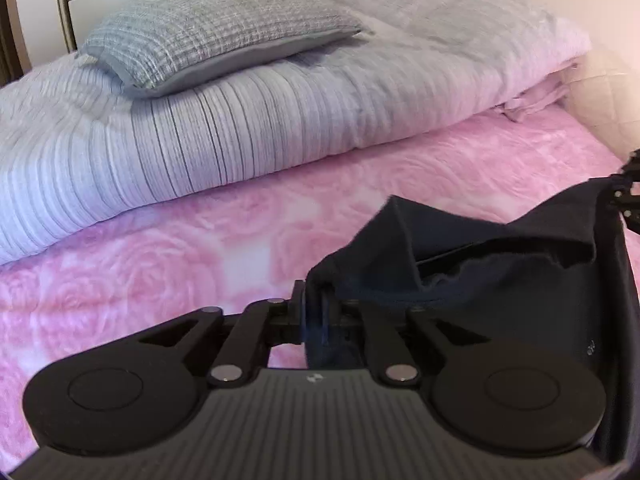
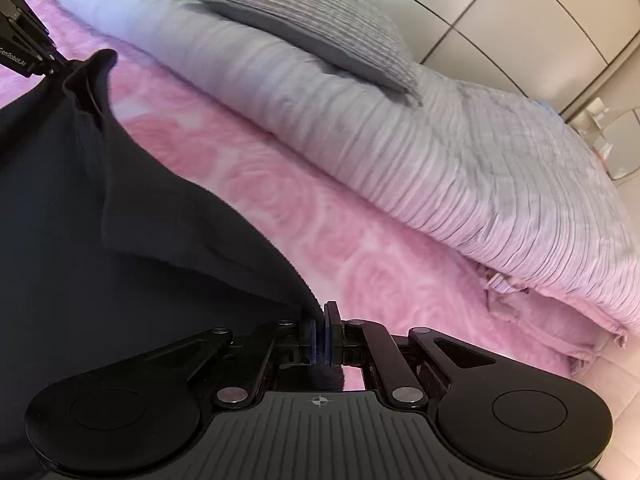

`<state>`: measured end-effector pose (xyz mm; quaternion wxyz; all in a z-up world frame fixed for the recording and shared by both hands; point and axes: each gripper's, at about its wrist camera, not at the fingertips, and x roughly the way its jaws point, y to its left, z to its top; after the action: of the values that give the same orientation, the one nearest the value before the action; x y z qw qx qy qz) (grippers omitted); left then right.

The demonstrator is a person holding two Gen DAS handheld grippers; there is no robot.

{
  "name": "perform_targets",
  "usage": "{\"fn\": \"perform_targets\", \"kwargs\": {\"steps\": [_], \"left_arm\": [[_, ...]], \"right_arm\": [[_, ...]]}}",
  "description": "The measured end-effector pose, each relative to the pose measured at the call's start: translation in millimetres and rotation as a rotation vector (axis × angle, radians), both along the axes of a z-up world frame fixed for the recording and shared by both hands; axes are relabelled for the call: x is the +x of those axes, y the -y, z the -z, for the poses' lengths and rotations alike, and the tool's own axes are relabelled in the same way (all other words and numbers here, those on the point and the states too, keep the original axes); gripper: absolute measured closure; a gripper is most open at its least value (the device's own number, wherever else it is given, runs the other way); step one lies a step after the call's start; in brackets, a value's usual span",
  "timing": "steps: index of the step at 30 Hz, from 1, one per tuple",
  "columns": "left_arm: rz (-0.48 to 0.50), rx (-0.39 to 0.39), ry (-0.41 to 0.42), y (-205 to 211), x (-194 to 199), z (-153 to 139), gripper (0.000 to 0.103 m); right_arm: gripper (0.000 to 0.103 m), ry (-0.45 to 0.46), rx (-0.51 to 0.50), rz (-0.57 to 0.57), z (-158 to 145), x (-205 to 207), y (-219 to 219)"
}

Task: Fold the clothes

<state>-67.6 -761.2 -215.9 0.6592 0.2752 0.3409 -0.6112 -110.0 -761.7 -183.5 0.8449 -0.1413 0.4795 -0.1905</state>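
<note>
From the left wrist camera, the left gripper [image 1: 316, 316] has a bunched corner of the dark garment [image 1: 480, 264] between its fingers. The jaws stand slightly apart, and whether the pads press on the cloth cannot be told, since the fabric drapes over them. The garment stretches off to the right, where the tip of the other gripper shows at the frame's edge, and it hangs above the pink rose-patterned bedspread [image 1: 160, 248] rather than lying flat on it. Behind, a striped duvet [image 1: 200, 136] carries a grey pillow [image 1: 216, 44].

From the right wrist camera, the right gripper [image 2: 325, 334] has its jaws together, clamped on an edge of the same dark garment [image 2: 100, 220], a tuft of cloth showing just behind the pads. The fabric runs up and left to the left gripper [image 2: 52, 66], which sits at its far corner. The cloth between the 2 grippers is loose and creased, not squared.

As a judgement, the fold is at an early stage: the garment is held by 2 points over the bed, but no neat fold shows yet. Laying it down, flattening it and making each fold appear to remain.
</note>
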Motion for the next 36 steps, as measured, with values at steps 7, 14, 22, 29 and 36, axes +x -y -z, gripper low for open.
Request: {"fn": "perform_targets", "kwargs": {"steps": [7, 14, 22, 29, 36], "left_arm": [[-0.09, 0.07, -0.071, -9, 16, 22, 0.067], [-0.16, 0.156, -0.148, -139, -8, 11, 0.059], [-0.052, 0.351, -0.149, -251, -113, 39, 0.056], [0.069, 0.392, -0.005, -273, -158, 56, 0.076], [-0.067, 0.3, -0.055, -285, -81, 2, 0.102]], "right_arm": [[0.055, -0.046, 0.109, 0.082, 23, -17, 5], [0.049, -0.034, 0.29, 0.129, 19, -102, -51], [0.044, -0.043, 0.534, 0.346, 34, -190, -141], [0.042, -0.025, 0.618, 0.466, 47, -224, -158], [0.043, 0.012, 0.663, 0.52, 54, -234, -156]]}}
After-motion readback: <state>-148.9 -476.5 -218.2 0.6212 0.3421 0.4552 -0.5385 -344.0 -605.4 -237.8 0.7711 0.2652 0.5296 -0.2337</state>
